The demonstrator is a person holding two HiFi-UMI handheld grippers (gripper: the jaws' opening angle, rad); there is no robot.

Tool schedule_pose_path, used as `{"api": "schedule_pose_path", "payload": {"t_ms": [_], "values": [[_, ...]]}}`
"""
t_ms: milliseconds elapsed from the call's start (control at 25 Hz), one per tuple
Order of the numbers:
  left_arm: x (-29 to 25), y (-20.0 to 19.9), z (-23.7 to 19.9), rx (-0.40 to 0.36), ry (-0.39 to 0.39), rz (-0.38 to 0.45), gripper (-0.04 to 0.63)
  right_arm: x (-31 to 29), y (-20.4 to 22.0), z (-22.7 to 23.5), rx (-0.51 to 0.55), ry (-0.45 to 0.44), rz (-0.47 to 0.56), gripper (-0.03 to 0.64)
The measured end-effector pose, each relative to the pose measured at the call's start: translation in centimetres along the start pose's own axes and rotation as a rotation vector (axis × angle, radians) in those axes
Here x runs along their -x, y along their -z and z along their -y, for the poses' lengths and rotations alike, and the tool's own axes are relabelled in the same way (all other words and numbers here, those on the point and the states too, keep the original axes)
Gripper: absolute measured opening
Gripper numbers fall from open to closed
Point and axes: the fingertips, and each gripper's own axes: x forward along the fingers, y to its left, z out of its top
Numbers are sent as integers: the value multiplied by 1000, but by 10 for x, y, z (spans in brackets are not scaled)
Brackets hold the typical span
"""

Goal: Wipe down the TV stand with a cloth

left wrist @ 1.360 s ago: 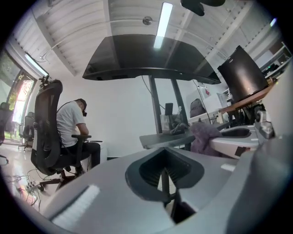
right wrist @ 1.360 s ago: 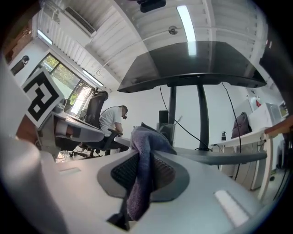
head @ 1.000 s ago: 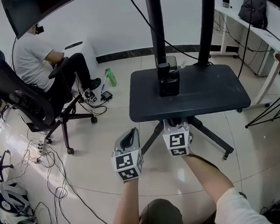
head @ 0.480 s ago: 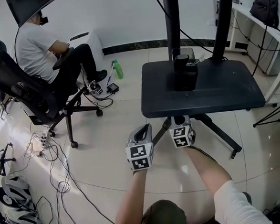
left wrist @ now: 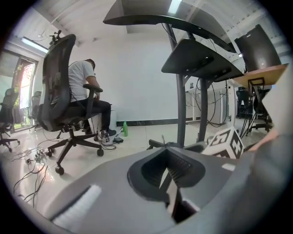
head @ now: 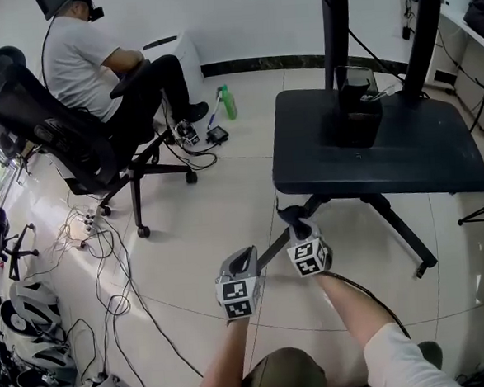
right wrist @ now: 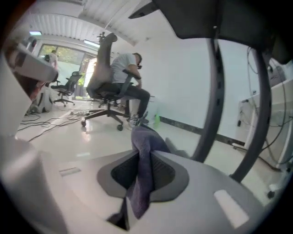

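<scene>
The TV stand's black shelf (head: 388, 149) sits at the right of the head view, with two dark poles (head: 334, 25) rising from it. My right gripper (head: 301, 230) is low, below the shelf's front left corner and over a stand leg (head: 271, 248). It is shut on a dark purple-grey cloth (right wrist: 144, 151), which sticks up between the jaws; the cloth (head: 291, 216) shows as a dark tuft in the head view. My left gripper (head: 246, 258) is beside it on the left, shut with nothing in it (left wrist: 167, 169). From below, the left gripper view shows the shelf (left wrist: 197, 57).
A black box (head: 358, 110) stands on the shelf between the poles. A person (head: 92, 54) sits in a black office chair (head: 65, 143) at the left. A green bottle (head: 228, 103), cables (head: 105, 248) and helmets (head: 30, 360) lie on the tiled floor. The stand's legs (head: 402, 235) spread underneath.
Both grippers have dropped lower and drawn back from the shelf's front edge. The view has swung left, so the stand now sits further right.
</scene>
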Motion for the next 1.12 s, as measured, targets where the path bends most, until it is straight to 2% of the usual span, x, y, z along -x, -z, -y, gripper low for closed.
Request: {"api": "schedule_pose_path", "payload": {"t_ms": [80,160,200,280,360,480,560,640,720,800,840,880,960,1040,1120], "values": [[25,18,-15,10,-37,-6,69,4,23,-88,26,-118,-35,58],[42,37,-26,27,-66,-25,69,13,38,-158,17,-200,-42,58],[47,46,-30,35,-77,-35,69,17,42,-179,3,-221,-33,58],[49,52,-29,38,-84,-44,69,26,39,-190,-23,-225,6,58],[48,40,-21,25,-74,-22,69,44,13,-164,-47,-185,80,58],[53,-26,1,12,-55,87,69,108,-67,-83,-65,-63,282,58],[64,-100,25,22,-32,200,74,180,-131,-14,-60,46,411,60],[89,-189,58,50,11,341,74,263,-184,49,-95,162,442,60],[126,-277,98,58,67,521,74,345,-217,103,-70,269,465,58],[154,-332,138,40,117,662,74,414,-245,139,15,341,619,58],[159,-343,155,31,139,682,74,439,-256,148,47,367,685,58],[157,-347,167,25,162,671,74,456,-262,154,62,389,712,60],[149,-343,178,20,206,594,74,461,-257,160,41,410,694,58],[136,-320,182,-11,223,455,74,440,-250,174,-3,424,639,58],[104,-289,196,-12,197,359,74,394,-229,206,-36,422,567,58]]}}
